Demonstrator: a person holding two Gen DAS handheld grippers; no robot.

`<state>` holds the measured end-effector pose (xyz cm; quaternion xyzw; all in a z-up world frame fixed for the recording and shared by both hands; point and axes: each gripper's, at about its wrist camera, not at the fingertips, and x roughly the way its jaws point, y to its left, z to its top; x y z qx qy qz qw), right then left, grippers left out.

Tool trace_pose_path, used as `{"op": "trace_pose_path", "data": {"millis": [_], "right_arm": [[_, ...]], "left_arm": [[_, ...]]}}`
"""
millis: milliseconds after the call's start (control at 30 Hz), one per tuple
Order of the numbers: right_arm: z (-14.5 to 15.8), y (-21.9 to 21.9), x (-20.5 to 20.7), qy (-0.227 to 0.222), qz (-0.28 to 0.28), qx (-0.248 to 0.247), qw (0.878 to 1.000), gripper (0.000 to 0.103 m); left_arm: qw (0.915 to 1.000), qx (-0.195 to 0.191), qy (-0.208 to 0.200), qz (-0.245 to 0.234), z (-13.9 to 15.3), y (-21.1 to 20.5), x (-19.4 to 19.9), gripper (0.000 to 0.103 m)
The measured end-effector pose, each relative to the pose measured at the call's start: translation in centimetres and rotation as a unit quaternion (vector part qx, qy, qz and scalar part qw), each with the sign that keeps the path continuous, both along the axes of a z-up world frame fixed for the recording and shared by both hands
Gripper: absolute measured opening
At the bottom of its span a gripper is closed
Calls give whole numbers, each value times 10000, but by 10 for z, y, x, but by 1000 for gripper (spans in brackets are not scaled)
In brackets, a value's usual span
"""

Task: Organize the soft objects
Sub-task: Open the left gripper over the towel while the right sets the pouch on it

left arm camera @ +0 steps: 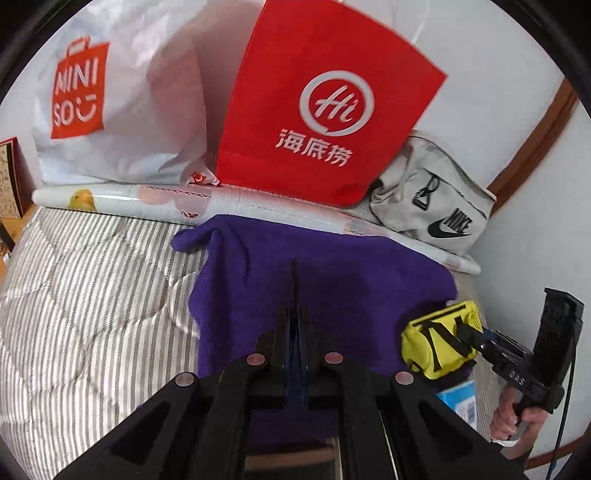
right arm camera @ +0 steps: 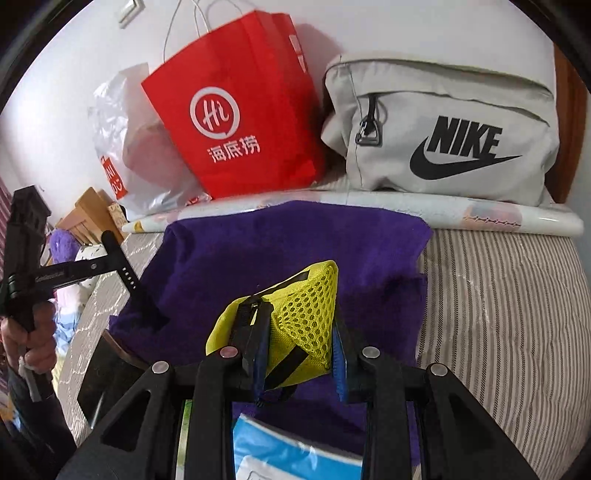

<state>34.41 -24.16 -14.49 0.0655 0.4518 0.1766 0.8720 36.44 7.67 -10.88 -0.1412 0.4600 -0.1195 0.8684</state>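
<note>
Your purple towel (right arm camera: 280, 254) lies spread on the striped bed (right arm camera: 517, 295), directly ahead of and below both grippers. Your right gripper (right arm camera: 299, 354) clamps the yellow mesh pouch (right arm camera: 306, 317) above the towel's near edge; your left gripper (left arm camera: 295, 332), fully closed and empty, hovers beside it.

A bed covered in a grey-and-white striped quilted spread (right arm camera: 498, 295) stands against a plain white wall (right arm camera: 74, 66), with a curved brown wooden headboard edge (left arm camera: 535, 147) at the right. A white light switch plate (right arm camera: 129, 11) sits high on the wall. Beyond the bed's left side stands light wooden furniture (right arm camera: 88, 214), in soft, even daylight.
</note>
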Motion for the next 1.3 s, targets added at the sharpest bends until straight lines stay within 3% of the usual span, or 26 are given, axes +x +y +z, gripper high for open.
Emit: {"op": "trace_pose_path", "data": {"millis": [300, 500, 567, 600, 667, 767, 900, 1033, 1167, 1300], "right_arm": [[-15, -5, 15, 176, 42, -350, 9992, 30], [-20, -6, 21, 282, 74, -447, 9986, 33], [-21, -7, 22, 314, 98, -467, 9984, 38], [-22, -7, 22, 338, 94, -455, 9983, 42], [-20, -9, 23, 327, 14, -464, 9984, 64], [-13, -11, 19, 119, -49, -490, 9987, 76], [0, -13, 11, 86, -176, -505, 9985, 76], [15, -13, -5, -48, -396, -725, 9966, 86], [33, -9, -33, -276, -338, -791, 9959, 86], [47, -6, -69, -477, -291, -529, 9970, 86]], "left_arm": [[9988, 354, 315, 89, -34, -7, 47, 4], [9975, 482, 506, 82, -49, -9, 58, 4], [9971, 516, 549, 107, -50, -8, 58, 4], [9968, 544, 572, 114, -51, -7, 58, 6], [9964, 570, 626, 100, -51, -7, 58, 12], [9959, 697, 571, 94, -48, -8, 55, 24], [9946, 894, 508, 147, -37, -5, 42, 35], [9928, 1122, 303, 291, -16, -2, 19, 58], [9917, 1201, 25, 453, 5, 3, -10, 62], [9959, 725, -277, 467, 22, 15, -55, 64]]}}
